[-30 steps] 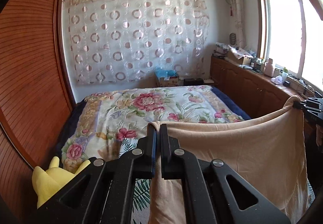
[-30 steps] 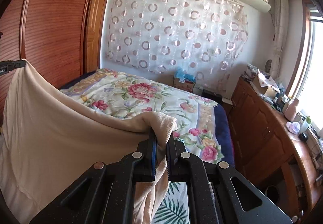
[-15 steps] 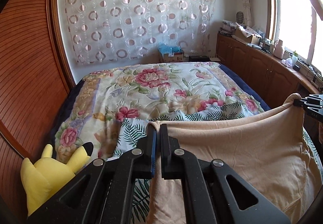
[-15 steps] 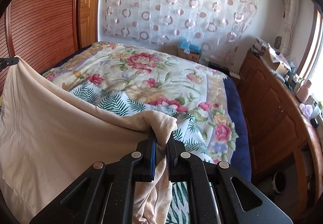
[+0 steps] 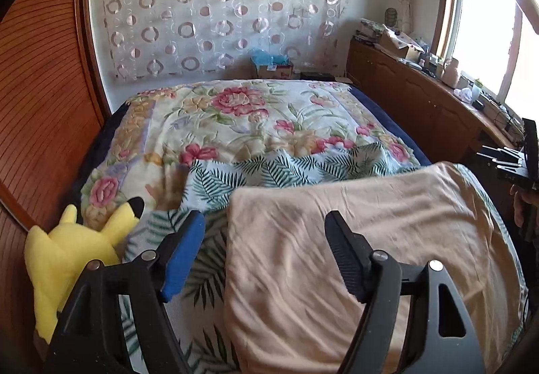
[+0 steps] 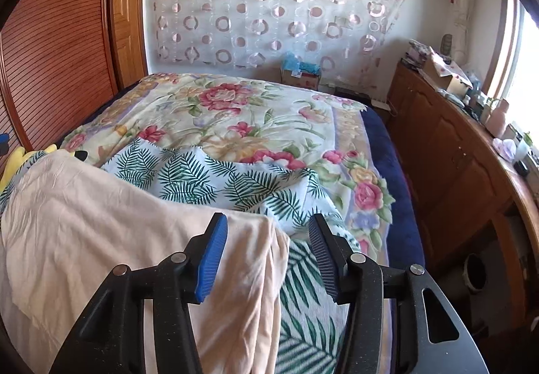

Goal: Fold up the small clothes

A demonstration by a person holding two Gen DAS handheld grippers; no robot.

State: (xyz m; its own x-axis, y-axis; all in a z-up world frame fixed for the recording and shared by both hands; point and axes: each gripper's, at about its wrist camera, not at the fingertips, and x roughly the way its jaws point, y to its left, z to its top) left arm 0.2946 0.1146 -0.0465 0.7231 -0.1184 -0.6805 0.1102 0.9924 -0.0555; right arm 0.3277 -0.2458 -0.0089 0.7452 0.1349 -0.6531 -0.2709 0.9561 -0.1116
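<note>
A peach-coloured garment (image 5: pixel 353 239) lies spread flat on the bed, over a palm-leaf sheet (image 5: pixel 269 168). My left gripper (image 5: pixel 264 232) hovers over its left edge with the jaws opening. The cloth's edge lies below the gap and neither pad presses on it. In the right wrist view the same garment (image 6: pixel 101 229) reaches under my right gripper (image 6: pixel 267 225). Its jaws are opening too, with the cloth's right corner between them and let go. The right gripper (image 5: pixel 508 165) also shows at the far right of the left wrist view, held by a hand.
A yellow plush toy (image 5: pixel 67 249) sits at the bed's left edge by the wooden slatted door (image 5: pixel 40 104). A floral quilt (image 6: pixel 235 111) covers the far bed. A wooden cabinet (image 6: pixel 454 155) with clutter on top runs along the right, under the window.
Both grippers were shut on the garment's top corners and held it up. Now both have opened and dipped toward the bed, and the garment has dropped flat onto it.
</note>
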